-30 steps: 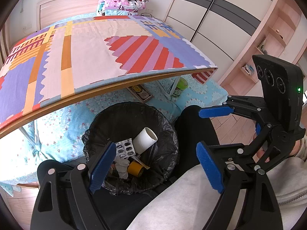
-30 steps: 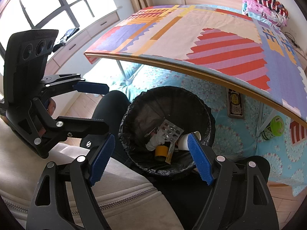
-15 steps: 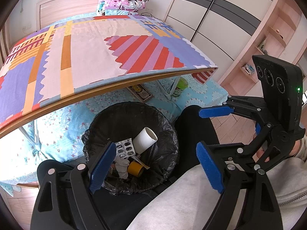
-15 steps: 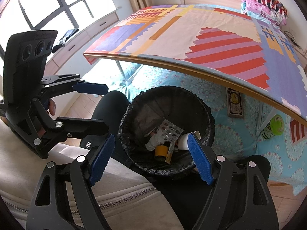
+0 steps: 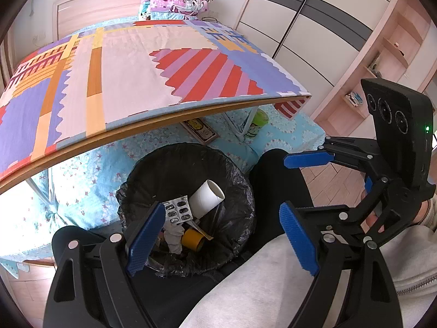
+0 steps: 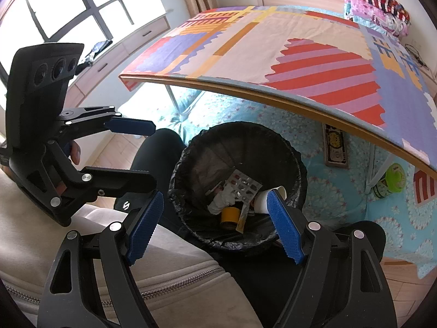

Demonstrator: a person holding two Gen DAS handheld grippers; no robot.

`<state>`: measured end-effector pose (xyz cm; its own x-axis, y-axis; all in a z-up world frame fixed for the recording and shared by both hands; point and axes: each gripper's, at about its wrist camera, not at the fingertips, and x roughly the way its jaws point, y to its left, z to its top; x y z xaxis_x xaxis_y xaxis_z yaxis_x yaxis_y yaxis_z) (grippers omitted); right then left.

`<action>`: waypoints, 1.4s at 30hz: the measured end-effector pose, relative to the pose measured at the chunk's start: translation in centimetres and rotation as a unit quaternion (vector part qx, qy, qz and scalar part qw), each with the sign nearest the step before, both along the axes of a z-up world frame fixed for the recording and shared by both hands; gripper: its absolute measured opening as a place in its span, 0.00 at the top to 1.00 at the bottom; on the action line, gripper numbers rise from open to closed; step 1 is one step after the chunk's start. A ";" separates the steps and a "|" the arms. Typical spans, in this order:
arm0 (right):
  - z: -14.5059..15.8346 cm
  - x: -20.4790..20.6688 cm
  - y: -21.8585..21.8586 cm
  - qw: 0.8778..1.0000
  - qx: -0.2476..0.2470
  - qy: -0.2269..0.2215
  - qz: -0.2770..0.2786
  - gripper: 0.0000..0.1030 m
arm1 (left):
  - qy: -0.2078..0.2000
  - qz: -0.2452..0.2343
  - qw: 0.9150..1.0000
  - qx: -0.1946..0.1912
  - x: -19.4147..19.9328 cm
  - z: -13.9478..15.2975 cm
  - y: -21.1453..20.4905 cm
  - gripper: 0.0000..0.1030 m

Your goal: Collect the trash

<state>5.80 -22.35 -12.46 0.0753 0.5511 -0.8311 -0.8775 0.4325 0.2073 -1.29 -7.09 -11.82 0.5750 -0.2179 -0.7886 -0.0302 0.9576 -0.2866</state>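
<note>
Both tools were empty. The left gripper (image 5: 222, 236), at the bottom of the left wrist frame, had its jaws wide apart with nothing between them. The right gripper (image 6: 215, 225), at the bottom of the right wrist frame, was likewise spread and unloaded. Each gripper appeared in the other's view, at the frame edge, beside the person's light sleeve (image 5: 262, 281).

Risk, as a judgement: a descent into the bin from this pose could snag a finger on the black liner (image 5: 240, 218) and pull it off the rim, or tip the bin against the person's dark-clothed leg (image 5: 275, 180), which sat just beside it. With both grippers crowded above one opening, a jaw-to-jaw collision was also possible.

The trash bin (image 5: 174, 161) sat just beyond the fingertips, at lower centre of both frames, below the near edge of the table (image 5: 164, 120). Inside lay a white paper cup (image 5: 206, 198) on its side, a silver blister pack (image 5: 177, 210) touching it, crumpled white paper (image 5: 173, 235) and a yellow tape roll (image 5: 192, 239).

Farther back, under the table, a flat printed box (image 5: 200, 131) and a green container (image 5: 255, 123) rested on blue bedding; whether these counted as trash could not be determined. The patterned tabletop carried nothing visible.
</note>
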 end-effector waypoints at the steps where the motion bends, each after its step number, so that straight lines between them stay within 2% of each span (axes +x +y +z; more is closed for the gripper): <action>1: 0.0 0.0 0.0 1.000 0.000 0.000 0.000 0.24 | 0.000 0.000 1.000 0.000 0.0 0.0 0.0 0.20; 24: -1.2 0.7 0.4 1.000 -0.006 0.019 -0.004 0.24 | 0.018 0.003 1.000 -0.012 0.5 -1.6 0.7 0.20; 42: -1.1 0.6 0.3 1.000 -0.004 0.018 -0.004 0.24 | 0.013 0.003 1.000 -0.010 0.4 -1.5 0.5 0.20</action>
<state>6.41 -22.07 -13.60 0.0500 0.5448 -0.8371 -0.8666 0.4403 0.2348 -0.91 -6.64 -13.29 0.5562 -0.2311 -0.7983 -0.0427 0.9513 -0.3051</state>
